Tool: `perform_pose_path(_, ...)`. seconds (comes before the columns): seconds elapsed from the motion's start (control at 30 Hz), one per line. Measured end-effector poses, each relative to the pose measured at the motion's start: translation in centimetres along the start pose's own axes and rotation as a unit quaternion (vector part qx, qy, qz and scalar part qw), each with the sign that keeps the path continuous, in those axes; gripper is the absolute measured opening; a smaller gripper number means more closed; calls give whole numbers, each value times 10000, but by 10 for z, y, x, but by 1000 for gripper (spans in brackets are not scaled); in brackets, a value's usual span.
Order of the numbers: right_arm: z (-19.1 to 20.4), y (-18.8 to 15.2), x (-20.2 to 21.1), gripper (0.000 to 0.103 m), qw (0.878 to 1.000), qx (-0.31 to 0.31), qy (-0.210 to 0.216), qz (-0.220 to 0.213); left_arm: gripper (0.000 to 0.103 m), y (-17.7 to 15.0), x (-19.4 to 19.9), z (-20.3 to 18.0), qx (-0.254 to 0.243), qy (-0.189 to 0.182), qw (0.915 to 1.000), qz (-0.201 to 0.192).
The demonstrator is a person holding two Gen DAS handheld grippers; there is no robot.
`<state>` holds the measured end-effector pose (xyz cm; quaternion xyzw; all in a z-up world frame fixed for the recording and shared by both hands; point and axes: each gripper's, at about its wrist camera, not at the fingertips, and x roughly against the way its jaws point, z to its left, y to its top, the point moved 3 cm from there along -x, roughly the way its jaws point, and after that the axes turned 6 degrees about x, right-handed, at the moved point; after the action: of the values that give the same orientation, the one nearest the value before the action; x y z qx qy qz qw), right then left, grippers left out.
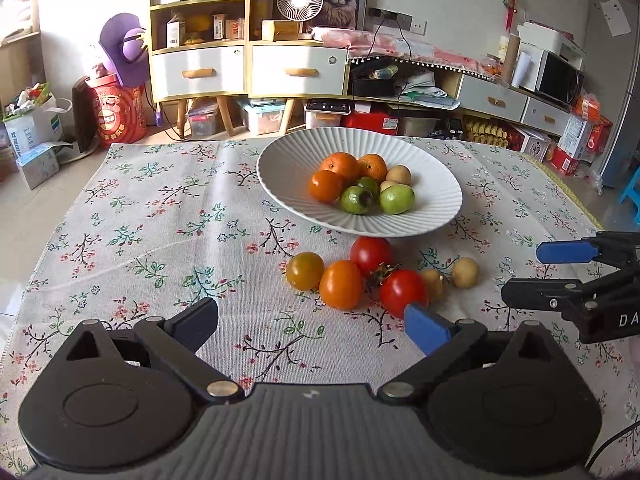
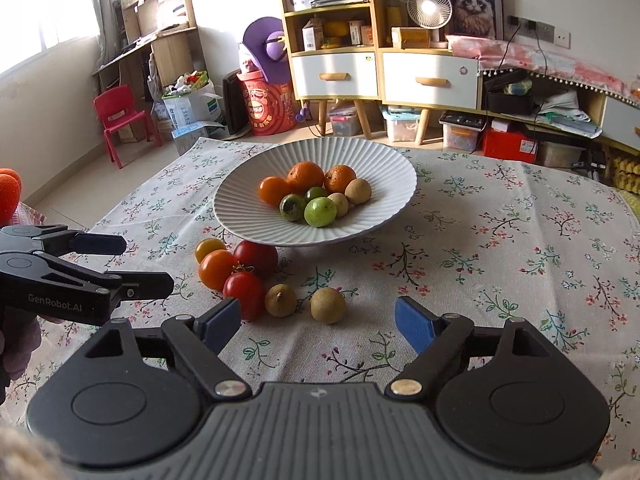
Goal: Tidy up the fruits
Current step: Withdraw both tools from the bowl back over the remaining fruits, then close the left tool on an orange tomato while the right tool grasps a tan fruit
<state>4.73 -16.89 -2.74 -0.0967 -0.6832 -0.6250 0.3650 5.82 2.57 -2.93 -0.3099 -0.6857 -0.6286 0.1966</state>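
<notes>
A white ribbed bowl (image 1: 280,184) (image 2: 240,216) on the floral cloth holds oranges (image 1: 340,166), green fruits (image 1: 396,199) and small tan fruits. In front of it lie loose tomatoes: two red (image 1: 403,292) (image 2: 245,292), an orange one (image 1: 341,284) and a yellowish one (image 1: 305,270), plus two tan longans (image 2: 281,300) (image 2: 328,305). My left gripper (image 1: 312,324) is open and empty, just short of the tomatoes; it also shows in the right wrist view (image 2: 132,264). My right gripper (image 2: 318,322) is open and empty, just short of the longans; it also shows in the left wrist view (image 1: 520,272).
The floral tablecloth (image 1: 160,240) covers the table. Beyond its far edge stand wooden cabinets (image 1: 248,64), storage boxes, a red drum (image 1: 118,114) and a red chair (image 2: 120,120).
</notes>
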Motion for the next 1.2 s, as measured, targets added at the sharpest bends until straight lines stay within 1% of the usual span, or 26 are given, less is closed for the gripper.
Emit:
perform_pose_path(0.07,0,-4,-2,87,10000,5,-30,65,97,-6,1,3,23,28,10000,-10)
perform_pose_path(0.2,4,-16,-8,94,9995,132,-240,149,97,-18,-3,8,-5,145,9999,35)
perform_pose_path(0.43,5,-35,-25,96,9979,210,-460,409,97,-33,-20,10,-150,268,9993,225)
perform_pose_path(0.47,5,-35,-26,98,9978,218,-497,392,97,-34,-22,10,-161,283,9992,247)
perform_pose_path(0.57,5,-34,-28,100,9975,243,-584,329,98,-34,-26,9,-198,251,9995,79)
perform_pose_path(0.83,8,-33,-38,102,9966,461,-676,123,98,-34,-32,-2,-278,92,9994,-207)
perform_pose_path(0.9,8,-35,-36,103,9966,473,-676,58,98,-33,-33,-4,-249,121,9994,-223)
perform_pose_path(1.2,6,-29,-39,101,9967,400,-709,46,98,-27,-38,-7,-99,275,9992,-254)
